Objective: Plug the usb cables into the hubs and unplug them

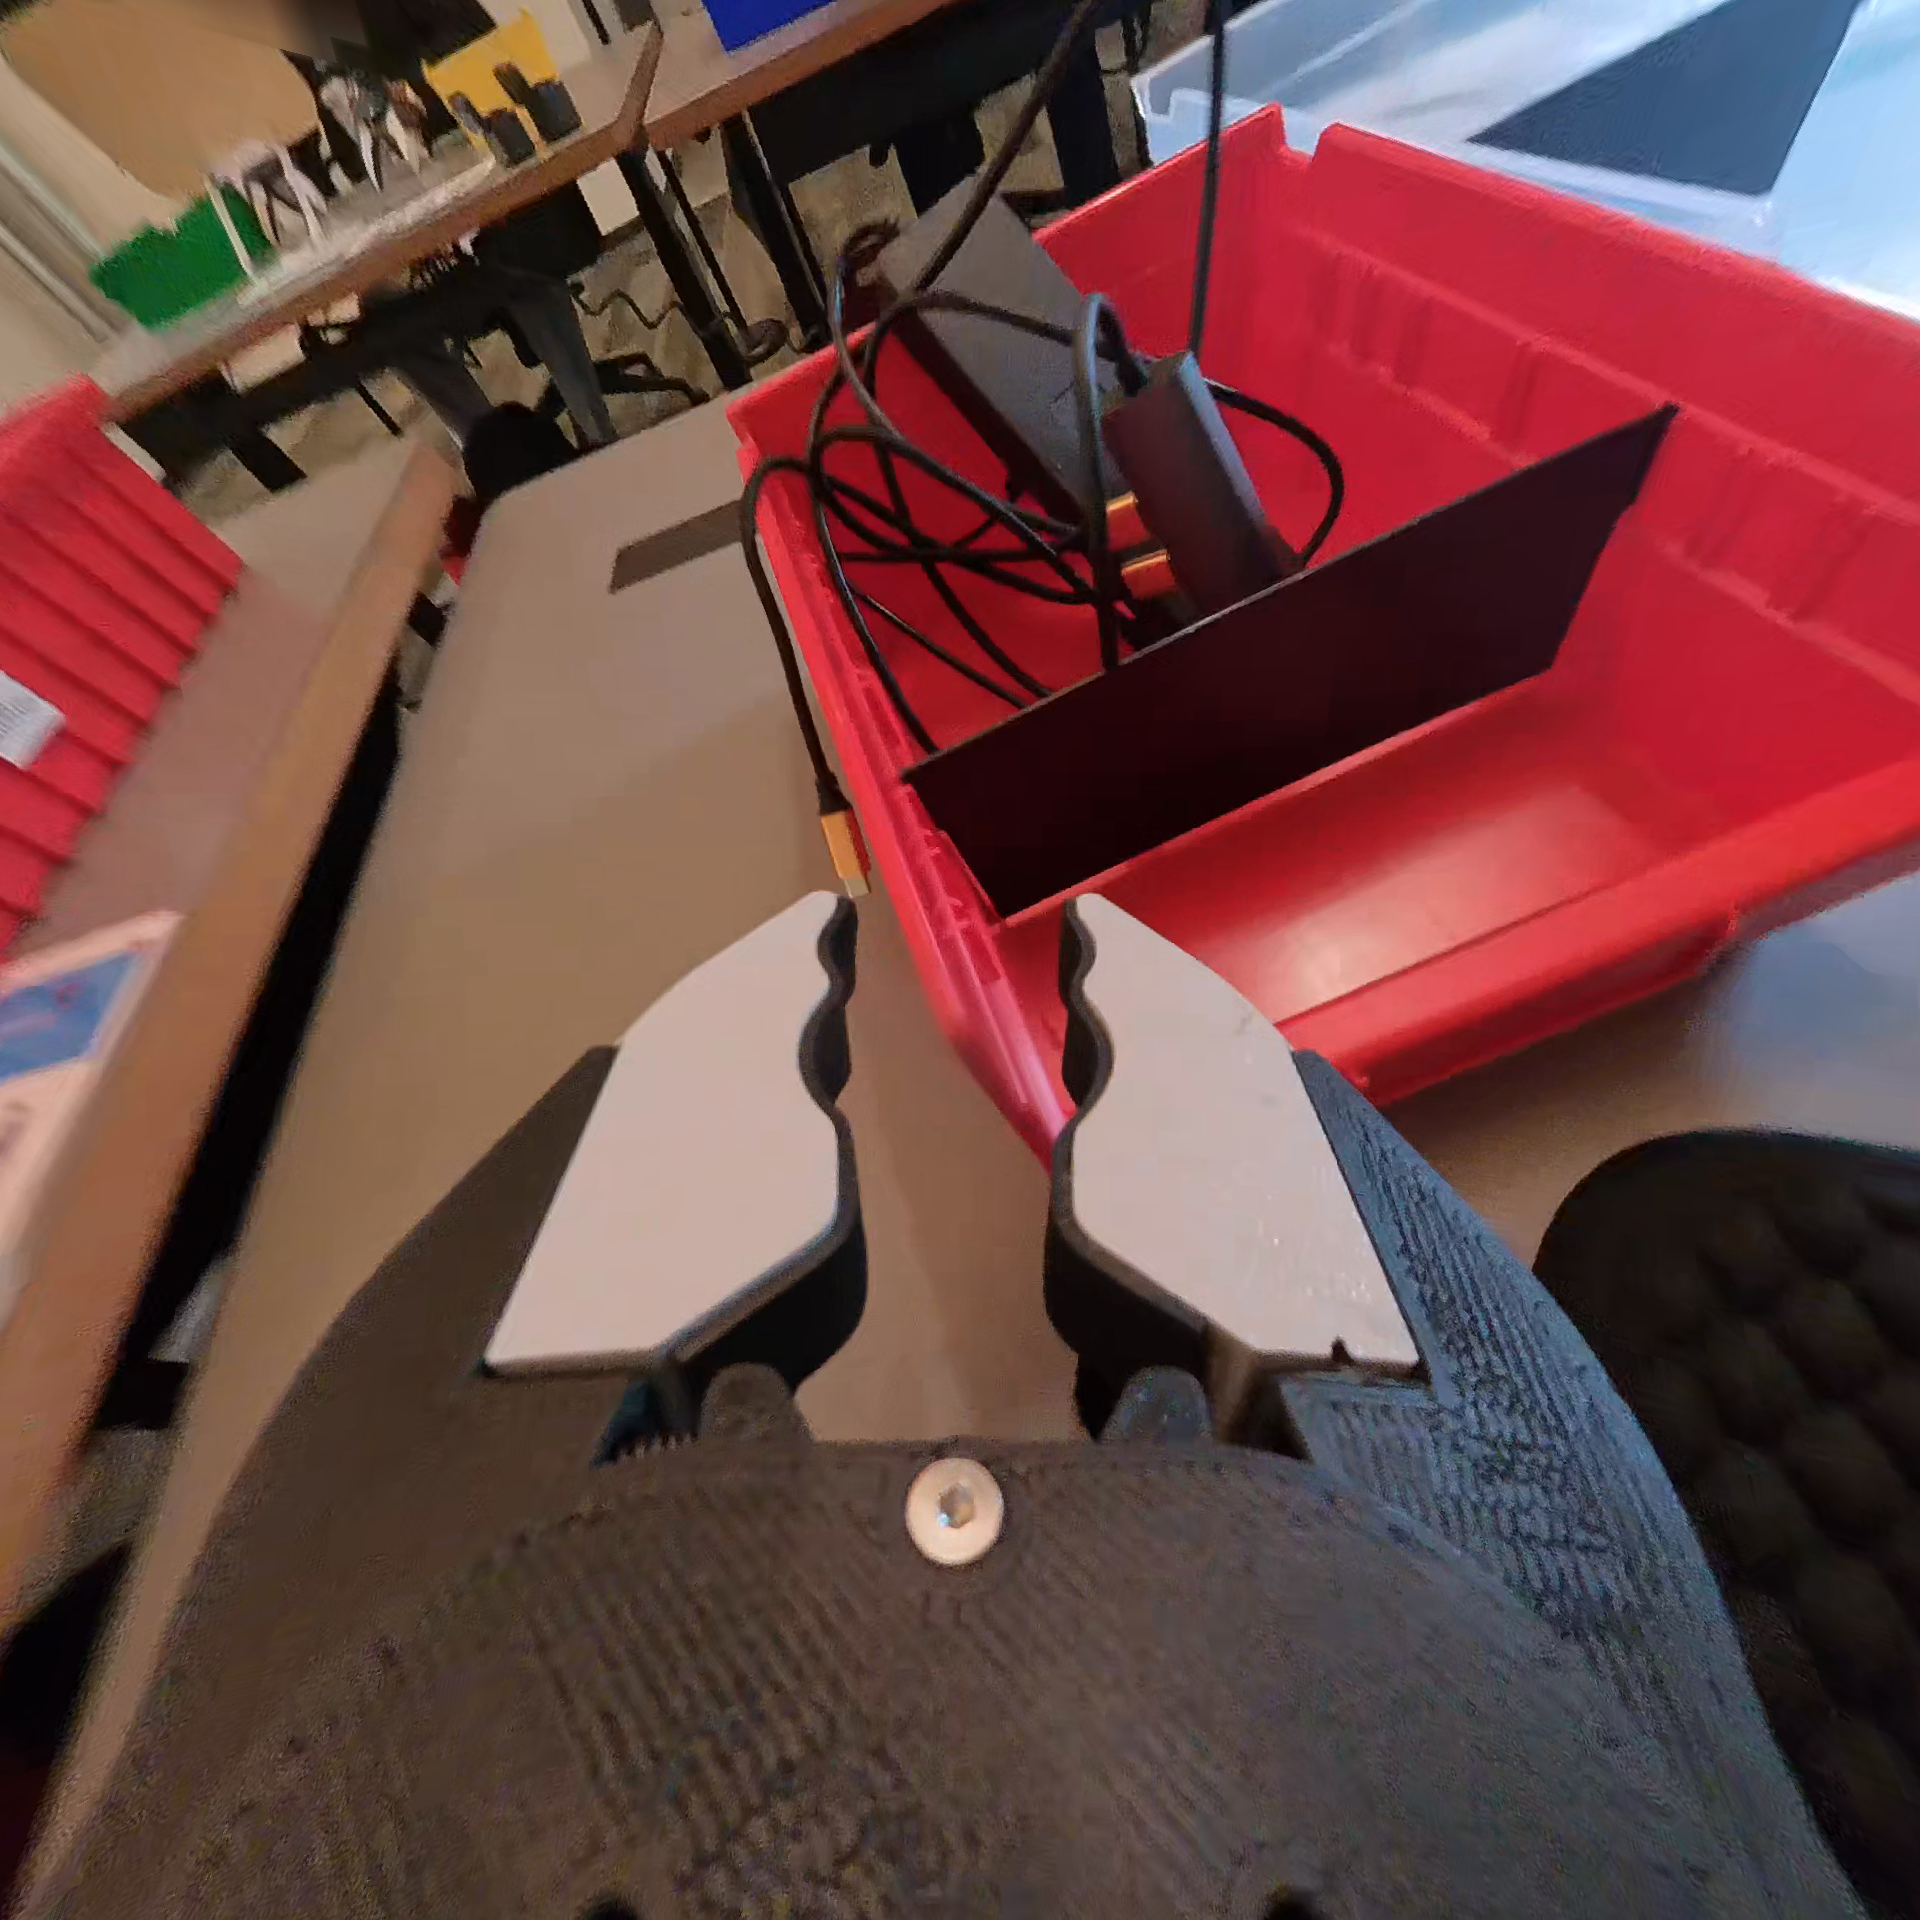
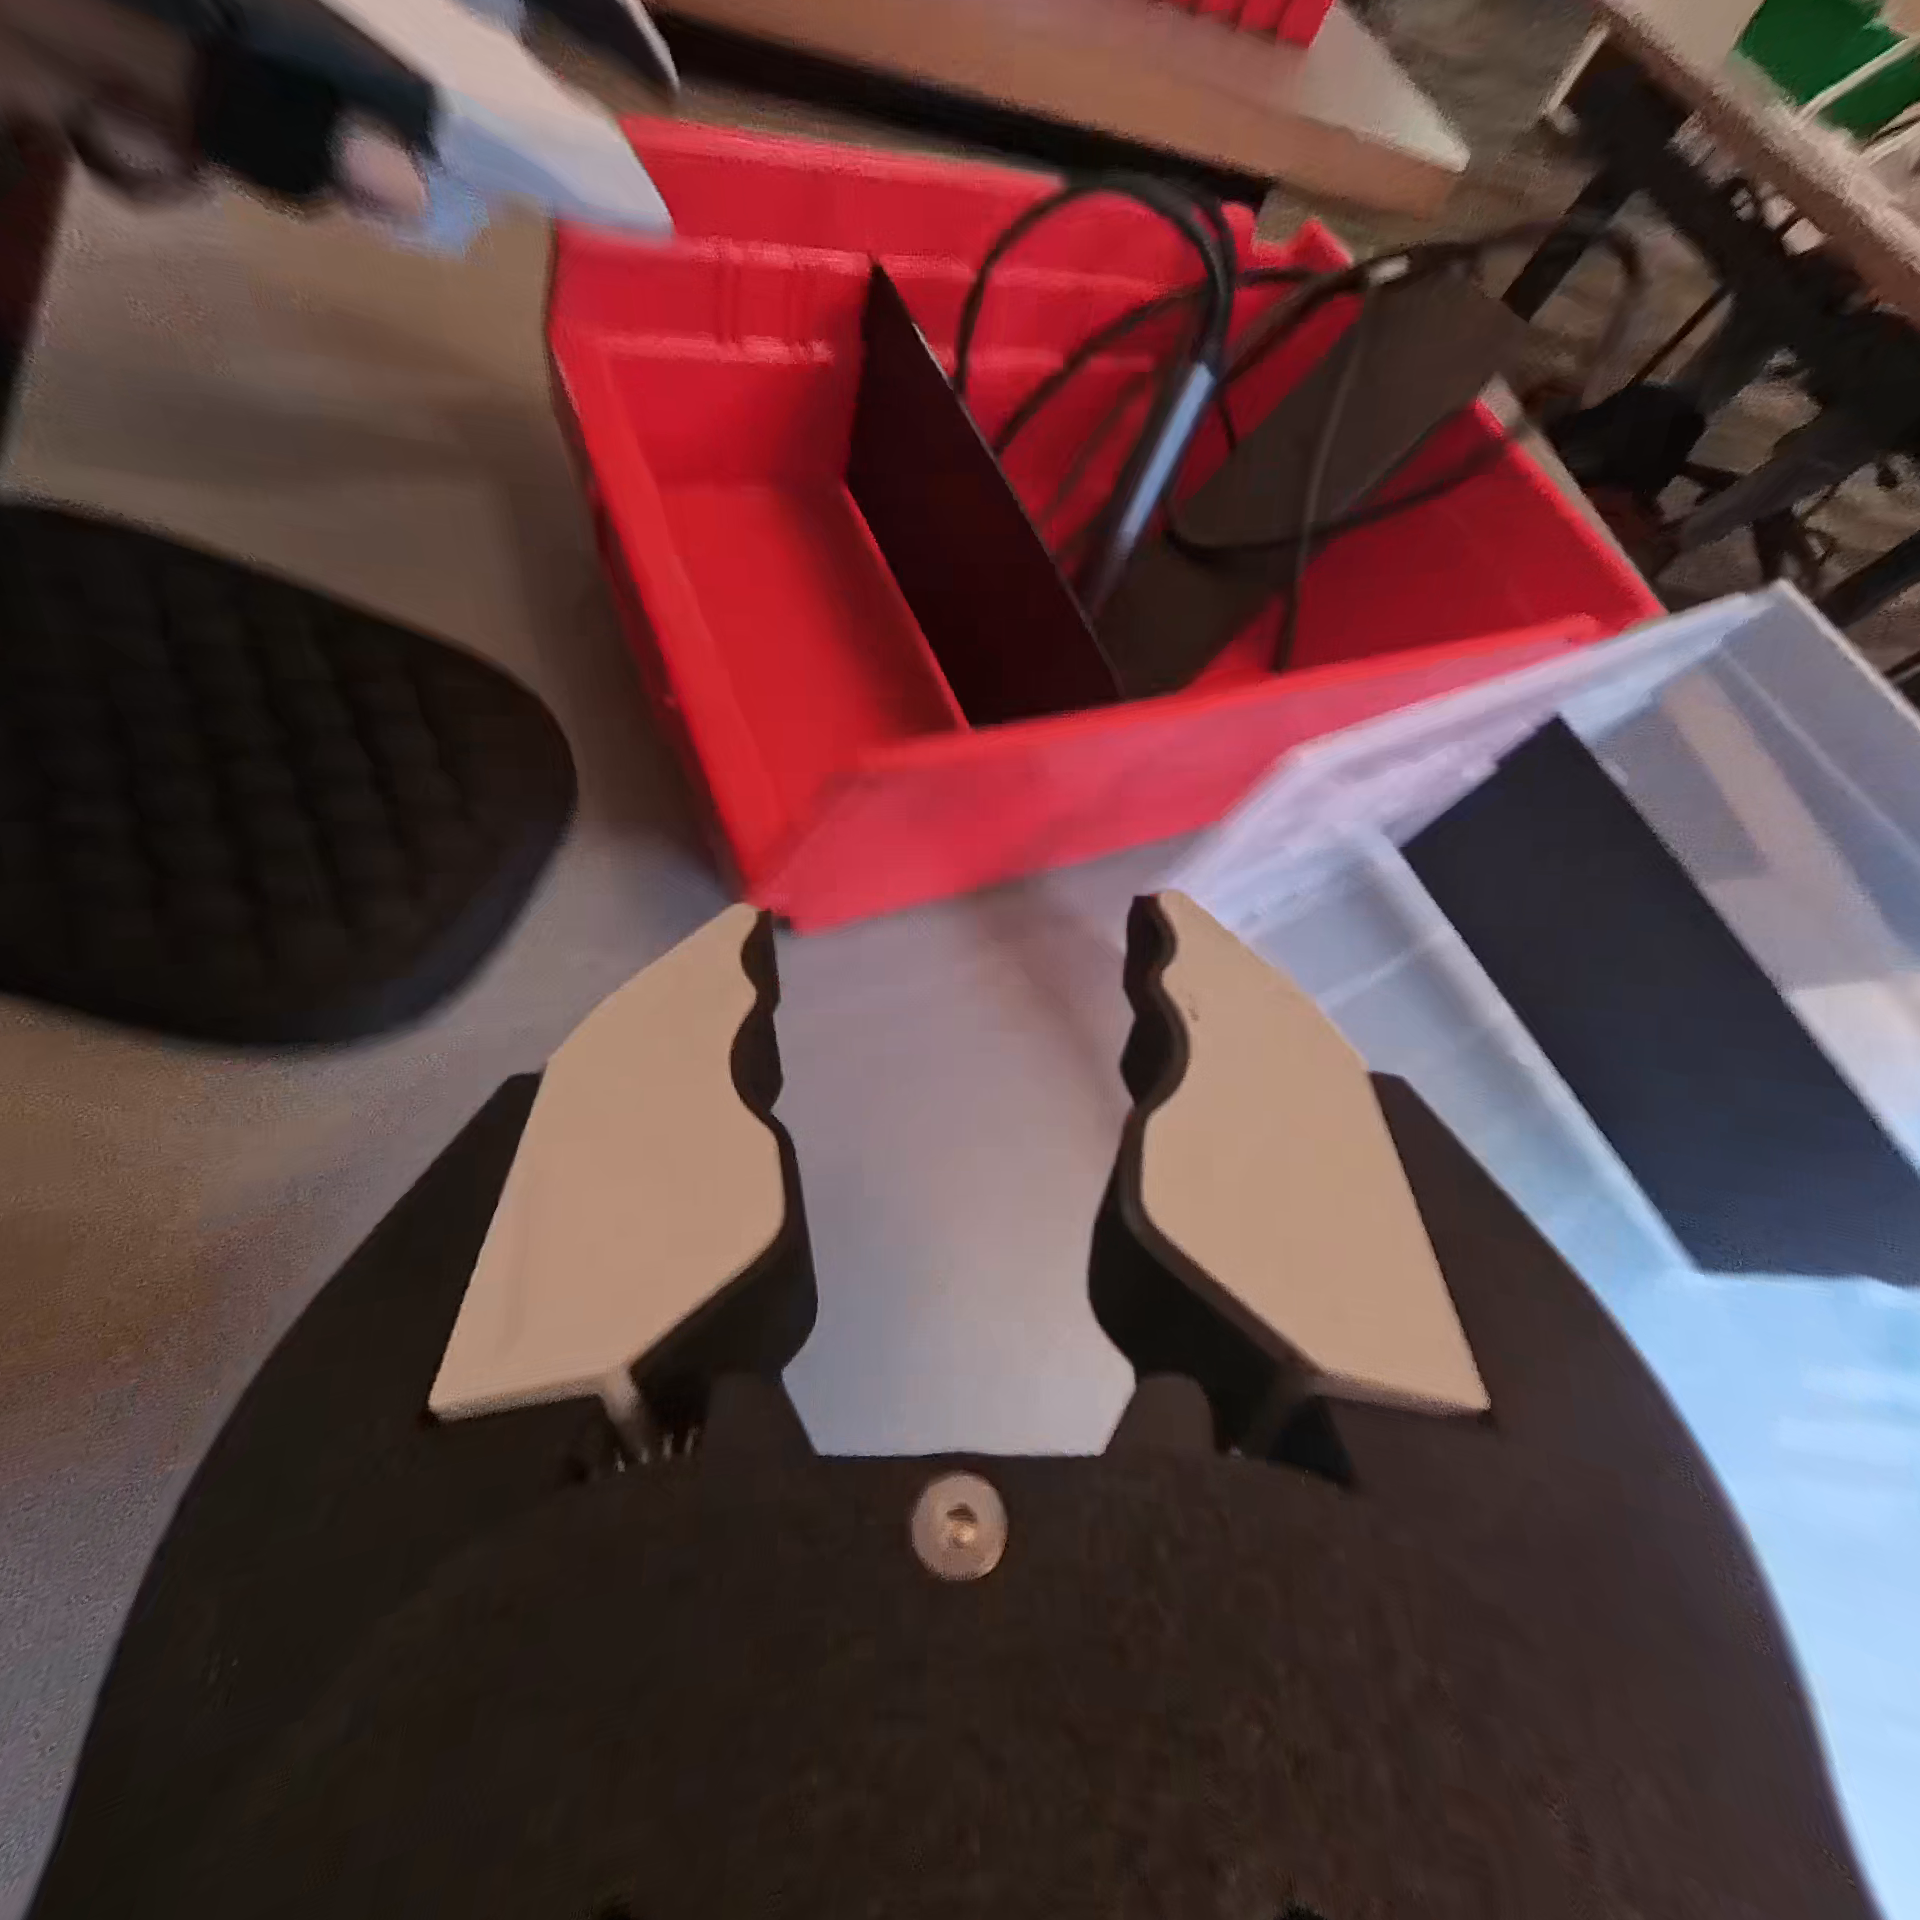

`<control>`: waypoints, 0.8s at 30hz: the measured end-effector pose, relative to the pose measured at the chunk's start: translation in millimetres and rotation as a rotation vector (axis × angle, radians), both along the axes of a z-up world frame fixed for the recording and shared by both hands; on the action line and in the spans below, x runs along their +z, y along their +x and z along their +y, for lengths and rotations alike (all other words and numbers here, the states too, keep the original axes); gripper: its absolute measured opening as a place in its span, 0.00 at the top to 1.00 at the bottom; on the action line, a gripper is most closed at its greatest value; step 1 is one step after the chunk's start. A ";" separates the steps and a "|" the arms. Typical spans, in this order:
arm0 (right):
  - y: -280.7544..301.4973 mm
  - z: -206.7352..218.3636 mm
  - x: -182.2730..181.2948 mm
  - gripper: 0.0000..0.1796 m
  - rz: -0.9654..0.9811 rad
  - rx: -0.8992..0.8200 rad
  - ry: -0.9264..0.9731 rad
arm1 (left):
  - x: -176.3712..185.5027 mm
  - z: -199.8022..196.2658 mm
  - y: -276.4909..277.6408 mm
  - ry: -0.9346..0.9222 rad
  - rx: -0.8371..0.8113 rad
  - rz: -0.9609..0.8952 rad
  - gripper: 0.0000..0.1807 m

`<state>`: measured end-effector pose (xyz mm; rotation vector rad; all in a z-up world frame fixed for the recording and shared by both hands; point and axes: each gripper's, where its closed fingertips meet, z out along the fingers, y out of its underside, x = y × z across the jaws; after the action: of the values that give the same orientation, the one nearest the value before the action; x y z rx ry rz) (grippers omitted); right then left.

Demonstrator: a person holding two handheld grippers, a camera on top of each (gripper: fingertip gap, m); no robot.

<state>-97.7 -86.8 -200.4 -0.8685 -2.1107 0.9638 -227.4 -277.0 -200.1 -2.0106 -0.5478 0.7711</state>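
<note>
A red bin with a black divider holds black USB hubs and tangled black cables in its far compartment. One cable hangs over the bin's left wall, its orange plug lying on the table. My left gripper is open and empty, its tips just short of that plug and the bin's near corner. In the right wrist view the bin and hubs appear blurred. My right gripper is open and empty, just before the bin's near wall.
A black mesh pad lies on the table, also in the right wrist view. A clear plastic box with a dark item stands right of the bin. The other gripper shows blurred at the upper left. Red stacked bins stand left. Some 25 cm of space lies between my two pairs of fingers.
</note>
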 end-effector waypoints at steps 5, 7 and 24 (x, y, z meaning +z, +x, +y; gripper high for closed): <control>-21.4 99.6 -22.6 0.58 -0.176 0.014 0.483 | 5.6 34.2 42.6 -0.247 -0.356 -0.003 0.72; -37.6 124.6 -46.4 0.64 -0.255 0.045 0.647 | -14.5 54.3 65.7 -0.449 -0.520 -0.036 0.70; 146.4 155.5 -76.7 0.80 -0.298 -0.243 0.491 | -90.4 99.2 68.0 -0.753 -0.759 -0.055 0.85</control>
<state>48.7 68.7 -277.1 -1.0190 -2.2740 0.1795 -159.4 -177.9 -290.5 -2.6442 0.5686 0.4622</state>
